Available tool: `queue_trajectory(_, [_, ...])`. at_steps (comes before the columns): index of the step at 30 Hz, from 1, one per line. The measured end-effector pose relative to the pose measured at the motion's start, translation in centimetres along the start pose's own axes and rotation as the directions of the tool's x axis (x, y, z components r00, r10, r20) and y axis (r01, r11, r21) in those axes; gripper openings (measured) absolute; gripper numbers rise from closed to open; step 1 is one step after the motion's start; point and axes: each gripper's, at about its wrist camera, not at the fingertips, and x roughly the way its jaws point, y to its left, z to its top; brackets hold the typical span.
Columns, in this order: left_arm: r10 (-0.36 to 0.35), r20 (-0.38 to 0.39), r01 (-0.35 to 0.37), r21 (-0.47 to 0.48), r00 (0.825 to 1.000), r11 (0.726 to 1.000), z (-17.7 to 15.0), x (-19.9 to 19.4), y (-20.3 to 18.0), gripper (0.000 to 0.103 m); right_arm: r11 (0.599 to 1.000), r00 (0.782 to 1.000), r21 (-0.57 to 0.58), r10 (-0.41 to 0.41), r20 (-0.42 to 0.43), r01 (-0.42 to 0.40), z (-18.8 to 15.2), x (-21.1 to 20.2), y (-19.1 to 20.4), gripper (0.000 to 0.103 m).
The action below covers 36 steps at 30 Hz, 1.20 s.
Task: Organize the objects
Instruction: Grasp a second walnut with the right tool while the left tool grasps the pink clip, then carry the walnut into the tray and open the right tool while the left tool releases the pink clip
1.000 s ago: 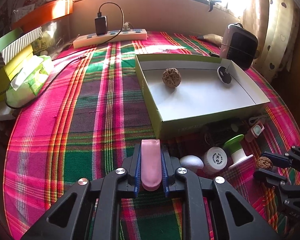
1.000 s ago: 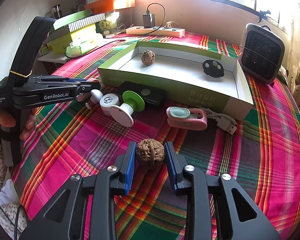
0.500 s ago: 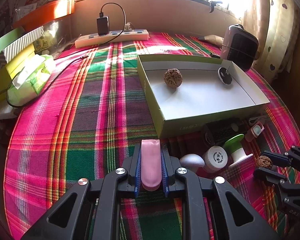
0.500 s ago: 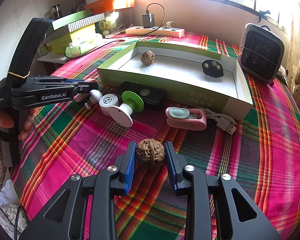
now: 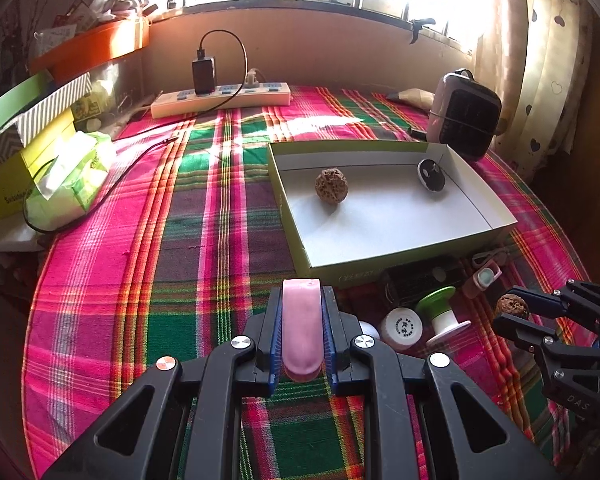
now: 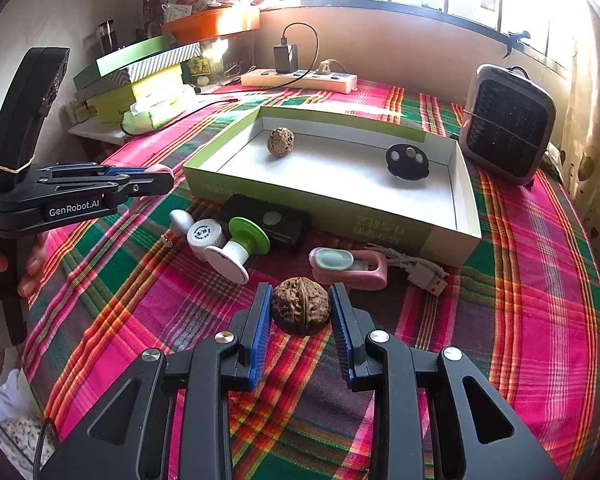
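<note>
Left gripper (image 5: 301, 330) clamped on a pink oblong item (image 5: 301, 332), held above the plaid cloth (image 5: 148, 248) near the tray's front corner. Right gripper (image 6: 301, 310) pinches a walnut (image 6: 300, 306) just off the cloth (pads touching both sides). Open tray (image 6: 466, 200) holds a second walnut (image 6: 280, 142) and a black disc (image 6: 406, 161).

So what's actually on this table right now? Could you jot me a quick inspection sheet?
Surface: plaid cloth, covering the table.
Job's things: shallow box holding a walnut and a black disc.
Clutter: spool, white cap, pink clip, black case beside the box.
Grippers: left gripper shut on a pink piece; right gripper shut on a second walnut.
Cables: USB lead; power strip with charger.
Surroundings: heater, stacked boxes, window.
</note>
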Motion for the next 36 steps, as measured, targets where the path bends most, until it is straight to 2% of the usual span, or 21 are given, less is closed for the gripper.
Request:
queue_trajectory(15, [-0.030,0.019,0.031,-0.005,0.999,1.000,2.8,0.4,-0.8,0.016,1.000,0.998,0.003,-0.015,0.063,0.015,4.5,0.0,-1.6,0.030])
queue_trajectory(24, [-0.042,-0.004,0.042,0.004,0.999,0.999,4.6,2.8,-1.5,0.016,0.999,0.998,0.008,-0.031,0.061,0.031,8.6,2.9,-3.0,0.030])
queue_trajectory(36, [-0.045,-0.034,0.046,0.039,0.998,0.998,6.0,5.7,-2.5,0.016,0.999,0.999,0.027,-0.038,0.007,0.038,12.3,7.7,-4.4,0.030])
